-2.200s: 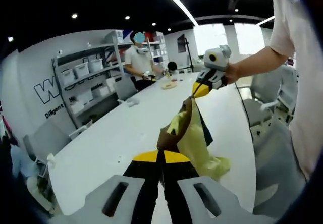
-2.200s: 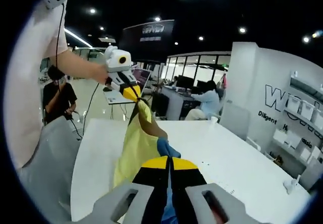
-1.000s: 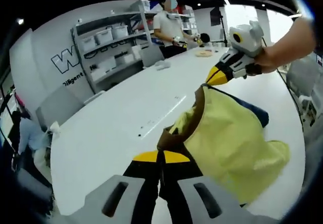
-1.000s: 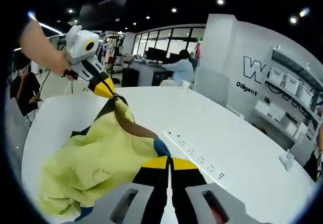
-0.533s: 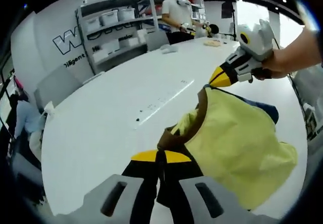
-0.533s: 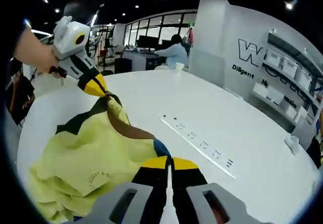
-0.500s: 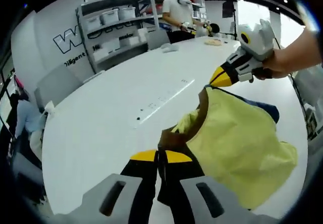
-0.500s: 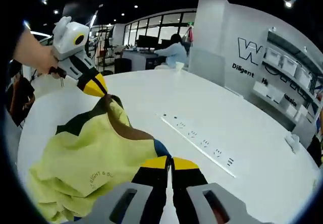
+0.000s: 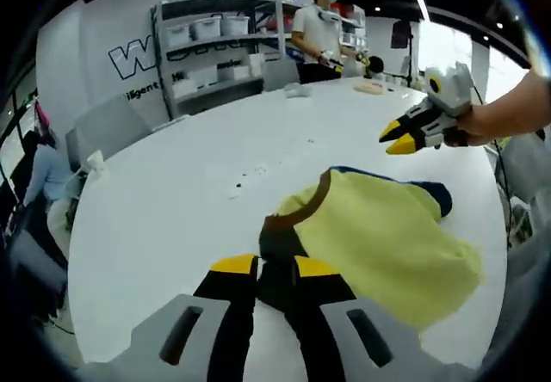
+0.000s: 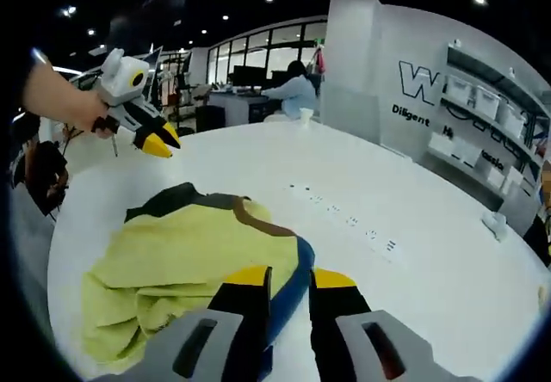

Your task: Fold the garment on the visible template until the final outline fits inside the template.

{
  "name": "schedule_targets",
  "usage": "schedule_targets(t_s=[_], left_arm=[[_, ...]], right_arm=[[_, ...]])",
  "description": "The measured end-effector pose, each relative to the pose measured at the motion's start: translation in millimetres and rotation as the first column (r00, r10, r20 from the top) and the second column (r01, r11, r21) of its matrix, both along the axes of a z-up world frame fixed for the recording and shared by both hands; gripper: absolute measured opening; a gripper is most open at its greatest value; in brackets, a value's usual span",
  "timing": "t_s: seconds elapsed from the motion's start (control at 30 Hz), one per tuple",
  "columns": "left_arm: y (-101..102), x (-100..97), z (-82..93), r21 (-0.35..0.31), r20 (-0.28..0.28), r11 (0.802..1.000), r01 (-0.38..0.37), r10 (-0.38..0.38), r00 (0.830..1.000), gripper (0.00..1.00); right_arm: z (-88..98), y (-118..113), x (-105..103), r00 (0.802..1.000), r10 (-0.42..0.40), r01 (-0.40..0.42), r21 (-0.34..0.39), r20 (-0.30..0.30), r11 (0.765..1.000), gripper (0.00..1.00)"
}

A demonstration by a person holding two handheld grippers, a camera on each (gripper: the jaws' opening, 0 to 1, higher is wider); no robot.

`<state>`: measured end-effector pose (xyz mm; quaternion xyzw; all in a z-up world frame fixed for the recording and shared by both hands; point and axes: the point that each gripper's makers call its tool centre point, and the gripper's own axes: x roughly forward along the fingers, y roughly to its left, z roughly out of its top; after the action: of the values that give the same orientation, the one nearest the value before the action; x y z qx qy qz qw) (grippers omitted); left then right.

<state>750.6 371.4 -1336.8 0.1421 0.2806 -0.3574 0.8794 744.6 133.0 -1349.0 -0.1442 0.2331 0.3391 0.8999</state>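
Observation:
A yellow garment (image 9: 379, 236) with a brown neck band, a blue sleeve and a black part lies crumpled on the white table (image 9: 172, 218). In the left gripper view my left gripper (image 9: 275, 268) stands open at the brown collar end, with dark fabric showing through the gap. My right gripper (image 9: 398, 138), held by a hand, hovers open above the blue corner, apart from the cloth. In the right gripper view the garment (image 10: 172, 261) lies to the left, my right gripper (image 10: 291, 279) is open over the blue edge, and the left gripper (image 10: 160, 143) hangs open above the black corner.
A row of sockets (image 10: 344, 218) runs along the table's middle. Shelves with bins (image 9: 207, 46) line the wall, with a grey chair (image 9: 108, 128) beside the table. A person (image 9: 323, 38) stands at the far end near small items (image 9: 370, 87). A small white object (image 10: 495, 223) sits near the table's edge.
Both grippers lowered the hanging garment onto the table and let go of it. Each has opened and drawn back from its corner, and the cloth now lies flat.

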Motion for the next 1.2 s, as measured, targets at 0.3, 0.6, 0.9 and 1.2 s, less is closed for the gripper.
schedule_targets(t_s=[0.3,0.6,0.9,1.2], left_arm=[[-20.9,-103.7,-9.0,-0.033,-0.026,0.995,0.097,-0.098,0.995,0.17],[-47.0,-168.0,-18.8,-0.102,-0.061,0.987,0.122,-0.129,0.990,0.17],[-59.0,-196.6,-20.8,-0.116,-0.073,0.984,0.139,-0.148,0.986,0.16],[-54.7,-216.6,-21.0,-0.116,-0.075,0.984,0.134,-0.143,0.987,0.14]], right_arm=[[-7.3,28.4,-100.4,0.993,0.105,-0.103,0.045,-0.050,0.994,0.13],[-41.2,58.1,-188.7,0.964,0.242,-0.242,0.011,-0.113,0.970,0.18],[-66.4,51.1,-211.1,0.970,0.166,-0.171,-0.011,-0.180,0.985,0.19],[-78.2,58.7,-224.3,0.946,0.105,-0.086,0.074,-0.305,0.993,0.16]])
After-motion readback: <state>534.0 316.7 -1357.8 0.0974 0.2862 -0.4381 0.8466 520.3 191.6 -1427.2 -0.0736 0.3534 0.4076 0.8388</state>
